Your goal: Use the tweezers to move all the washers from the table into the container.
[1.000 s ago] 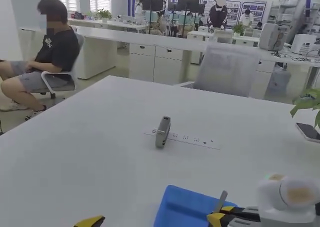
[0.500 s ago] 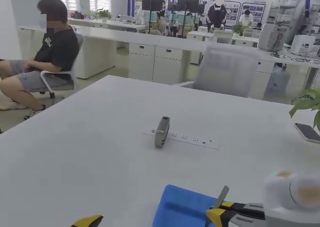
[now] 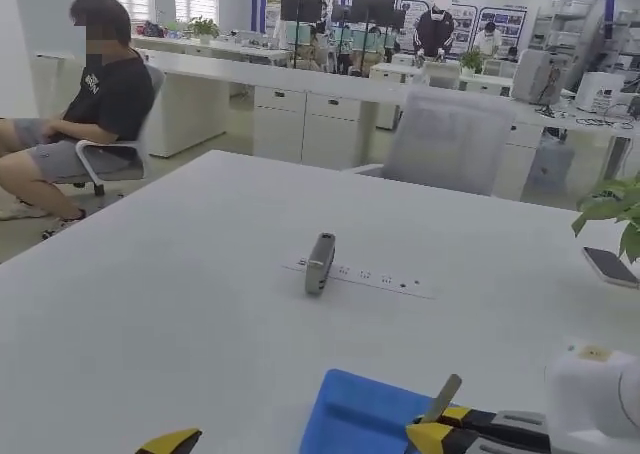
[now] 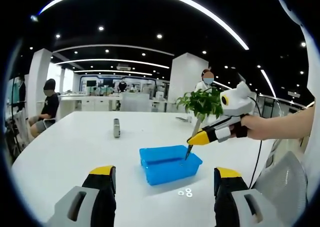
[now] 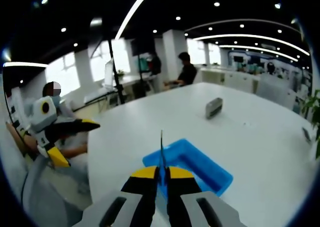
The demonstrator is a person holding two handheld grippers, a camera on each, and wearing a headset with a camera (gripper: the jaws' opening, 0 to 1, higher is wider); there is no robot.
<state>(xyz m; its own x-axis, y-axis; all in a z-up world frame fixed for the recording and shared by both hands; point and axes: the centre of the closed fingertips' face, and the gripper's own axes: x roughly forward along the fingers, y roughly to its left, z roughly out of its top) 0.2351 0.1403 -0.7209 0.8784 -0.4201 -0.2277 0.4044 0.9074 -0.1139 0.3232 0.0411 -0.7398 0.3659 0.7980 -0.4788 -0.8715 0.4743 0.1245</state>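
Left gripper (image 4: 165, 173): jaws spread wide and empty, at 6 o'clock in its own view. Washers (image 4: 186, 192): small cluster on the white table (image 4: 75, 147), just beside the container's near wall at its 5 o'clock. Container (image 4: 170, 166): blue open tray. Right gripper (image 5: 161, 171): jaws pinched narrow on the tweezers (image 5: 161, 148), tip angled down over the container's inside. Grey adapter (image 4: 116, 128): farther off, at 11 o'clock from the container.

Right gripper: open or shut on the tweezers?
Shut: the right gripper has its fingers closed on the tweezers, whose tip pokes out above the blue container.
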